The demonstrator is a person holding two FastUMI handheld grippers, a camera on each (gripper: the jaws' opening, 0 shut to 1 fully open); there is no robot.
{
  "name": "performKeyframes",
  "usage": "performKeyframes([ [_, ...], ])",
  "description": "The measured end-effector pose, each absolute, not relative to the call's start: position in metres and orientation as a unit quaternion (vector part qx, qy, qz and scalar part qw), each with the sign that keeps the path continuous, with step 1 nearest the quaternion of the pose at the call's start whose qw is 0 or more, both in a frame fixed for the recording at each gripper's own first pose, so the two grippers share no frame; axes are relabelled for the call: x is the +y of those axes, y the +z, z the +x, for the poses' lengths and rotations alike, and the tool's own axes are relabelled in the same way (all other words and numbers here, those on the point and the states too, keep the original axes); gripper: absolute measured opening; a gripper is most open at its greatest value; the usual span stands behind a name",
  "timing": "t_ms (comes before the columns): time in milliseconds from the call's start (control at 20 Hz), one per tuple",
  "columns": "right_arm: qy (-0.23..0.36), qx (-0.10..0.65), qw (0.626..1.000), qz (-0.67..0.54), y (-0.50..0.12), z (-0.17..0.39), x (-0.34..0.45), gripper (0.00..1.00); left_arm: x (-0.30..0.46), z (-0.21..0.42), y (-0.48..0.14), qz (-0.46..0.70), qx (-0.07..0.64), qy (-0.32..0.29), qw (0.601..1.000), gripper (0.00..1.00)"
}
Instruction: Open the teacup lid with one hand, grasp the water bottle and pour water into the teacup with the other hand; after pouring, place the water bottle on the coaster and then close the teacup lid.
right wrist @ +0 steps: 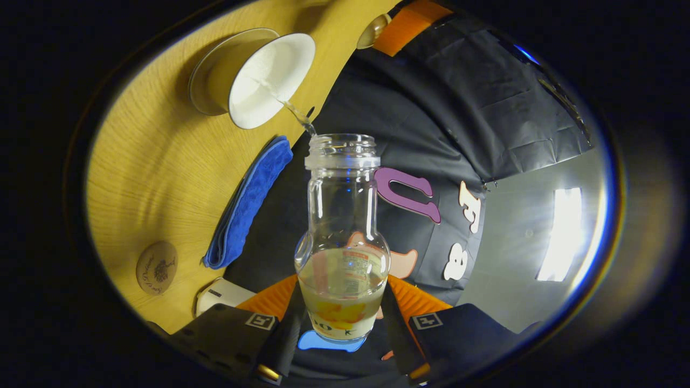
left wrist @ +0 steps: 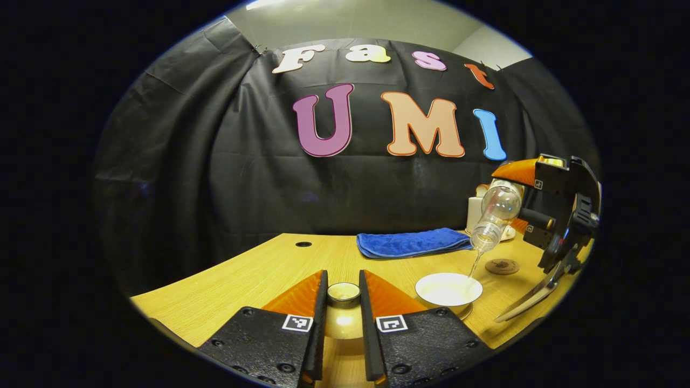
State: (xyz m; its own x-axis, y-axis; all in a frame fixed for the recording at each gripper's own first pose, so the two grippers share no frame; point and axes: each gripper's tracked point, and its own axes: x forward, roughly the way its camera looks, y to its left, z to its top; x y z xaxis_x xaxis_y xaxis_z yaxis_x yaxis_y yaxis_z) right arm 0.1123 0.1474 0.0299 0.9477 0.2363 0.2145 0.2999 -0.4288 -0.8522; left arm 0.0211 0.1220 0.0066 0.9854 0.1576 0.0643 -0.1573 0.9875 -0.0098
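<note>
My left gripper (left wrist: 343, 280) is shut on the teacup lid (left wrist: 343, 321), holding it above the table, to the left of the cup. The white teacup (left wrist: 448, 288) stands uncovered on its saucer. My right gripper (right wrist: 340, 302) is shut on the clear water bottle (right wrist: 342, 237), which is tilted mouth-down toward the cup. A thin stream of water (right wrist: 298, 112) runs from the bottle's mouth into the teacup (right wrist: 269, 75). In the left gripper view, the bottle (left wrist: 497, 213) hangs above the cup's right side, held by the right gripper (left wrist: 512, 199). The round brown coaster (left wrist: 502, 266) lies bare behind the cup.
A folded blue towel (left wrist: 412, 242) lies at the back of the wooden table (left wrist: 259, 275). A white object (left wrist: 474, 213) stands at the back right, behind the bottle. In the right gripper view, the coaster (right wrist: 156, 267) sits between the towel (right wrist: 250, 205) and the table's edge.
</note>
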Motion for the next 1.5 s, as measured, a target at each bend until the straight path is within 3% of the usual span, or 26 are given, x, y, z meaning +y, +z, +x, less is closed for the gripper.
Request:
performKeyframes([
  [150, -0.032, -0.168, 0.503, -0.847, 0.031, 0.111, 0.152, 0.77, 0.123, 0.021, 0.006, -0.002, -0.032, 0.08, 0.996, 0.28],
  [300, -0.016, -0.146, 0.537, -0.831, 0.02, 0.111, 0.148, 0.77, 0.123, 0.02, 0.007, -0.002, -0.032, 0.082, 0.996, 0.28],
  [650, 0.047, -0.019, 0.726, -0.686, -0.017, 0.109, 0.132, 0.74, 0.123, 0.021, 0.007, -0.002, -0.032, 0.082, 0.996, 0.28],
  [800, 0.078, 0.039, 0.817, -0.57, -0.026, 0.11, 0.14, 0.74, 0.124, 0.022, 0.006, -0.002, -0.032, 0.082, 0.996, 0.28],
  [850, 0.088, 0.057, 0.846, -0.523, -0.028, 0.111, 0.145, 0.8, 0.123, 0.021, 0.007, -0.002, -0.032, 0.082, 0.996, 0.28],
  [900, 0.097, 0.073, 0.871, -0.476, -0.028, 0.111, 0.15, 0.75, 0.124, 0.021, 0.007, -0.002, -0.032, 0.082, 0.996, 0.28],
  [1000, 0.105, 0.096, 0.912, -0.385, -0.025, 0.109, 0.157, 0.74, 0.123, 0.02, 0.006, -0.002, -0.032, 0.082, 0.996, 0.28],
  [1200, 0.102, 0.115, 0.958, -0.242, -0.02, 0.111, 0.148, 0.77, 0.123, 0.021, 0.006, -0.002, -0.032, 0.082, 0.996, 0.28],
  [1500, 0.069, 0.109, 0.986, -0.101, -0.014, 0.117, 0.129, 0.77, 0.123, 0.021, 0.006, -0.002, -0.032, 0.082, 0.996, 0.28],
])
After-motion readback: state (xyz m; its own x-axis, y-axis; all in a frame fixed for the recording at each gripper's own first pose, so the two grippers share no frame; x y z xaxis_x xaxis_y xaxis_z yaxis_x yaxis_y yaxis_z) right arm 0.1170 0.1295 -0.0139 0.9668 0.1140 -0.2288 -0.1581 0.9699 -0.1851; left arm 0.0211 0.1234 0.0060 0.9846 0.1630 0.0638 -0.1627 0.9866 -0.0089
